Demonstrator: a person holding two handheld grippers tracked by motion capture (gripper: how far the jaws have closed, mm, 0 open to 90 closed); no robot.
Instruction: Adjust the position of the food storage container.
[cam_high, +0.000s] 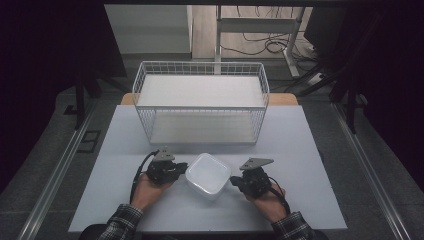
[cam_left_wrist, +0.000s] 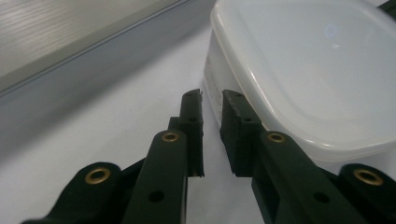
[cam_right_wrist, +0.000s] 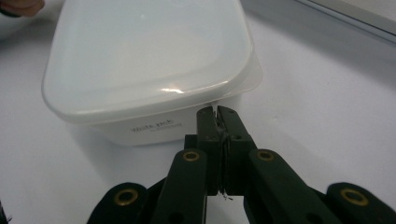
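Note:
A white plastic container with its lid on sits on the table near the front edge, between my two grippers. My left gripper is at its left side. In the left gripper view its jaws stand a narrow gap apart with nothing between them, and the right fingertip rests against the container wall under the lid. My right gripper is at the container's right corner. Its jaws are pressed together, tips just below the lid's rim.
A white wire basket with a pale shelf inside stands behind the container at the table's far edge. The pale table has bare room at both sides. A person's hands and plaid sleeves come in from the bottom.

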